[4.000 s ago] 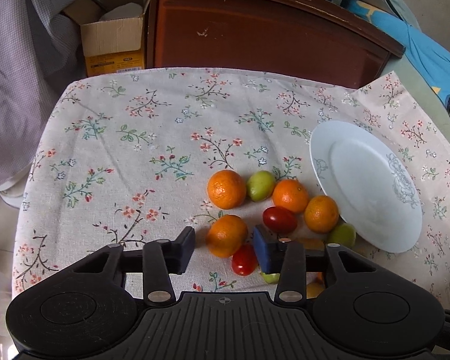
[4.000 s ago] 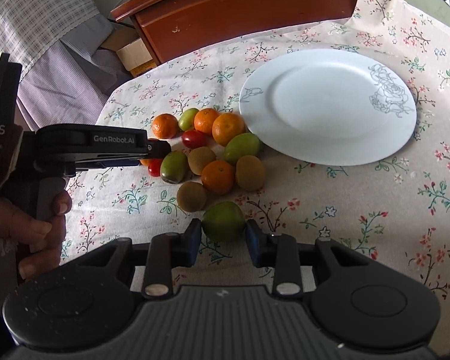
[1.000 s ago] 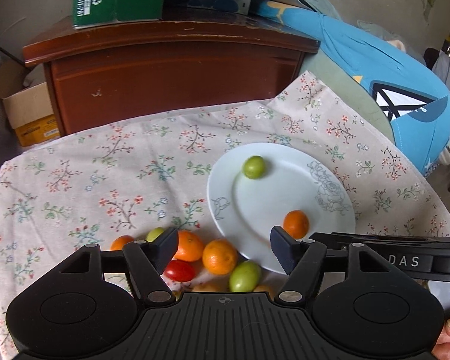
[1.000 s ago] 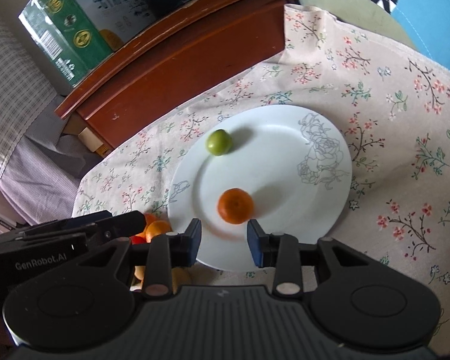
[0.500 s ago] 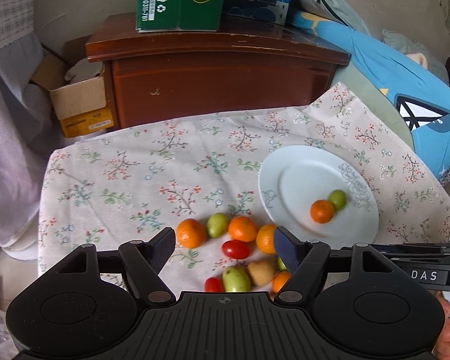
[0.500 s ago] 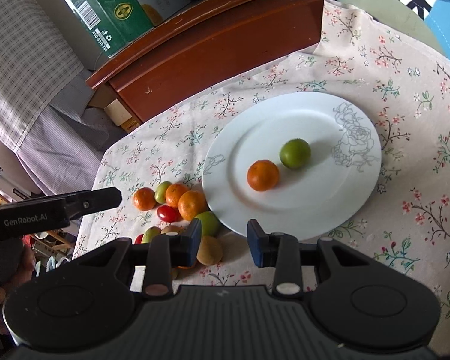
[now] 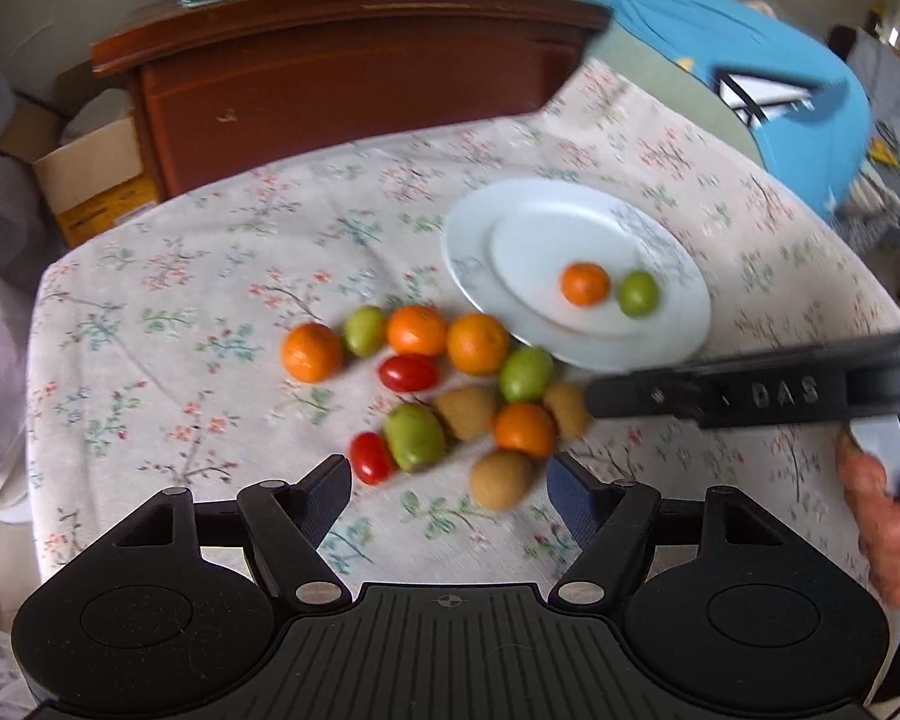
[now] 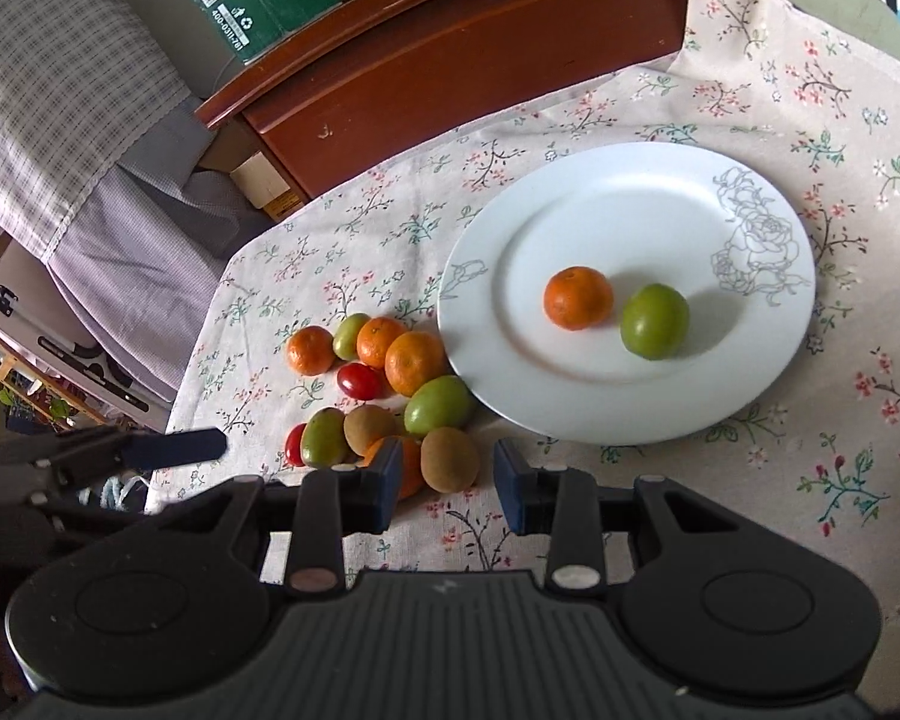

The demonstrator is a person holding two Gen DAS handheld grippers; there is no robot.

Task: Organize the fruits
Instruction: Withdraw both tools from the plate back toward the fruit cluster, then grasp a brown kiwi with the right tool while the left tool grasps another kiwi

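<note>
Your left claw (image 7: pixel 450 483) stood wide apart above the cloth, nothing between its pads. Your right claw (image 8: pixel 444 477) was also parted, more narrowly, and empty, a brown kiwi (image 8: pixel 449 459) lying just past its tips. Beyond lay the loose heap of fruit (image 7: pixel 426 384) on the flowered tablecloth (image 7: pixel 168 324). Farther on, the white plate (image 8: pixel 744 372) carried one orange (image 8: pixel 577 298) and one green fruit (image 8: pixel 654 320) side by side. A wooden cabinet (image 8: pixel 450 60) stood behind.
</note>
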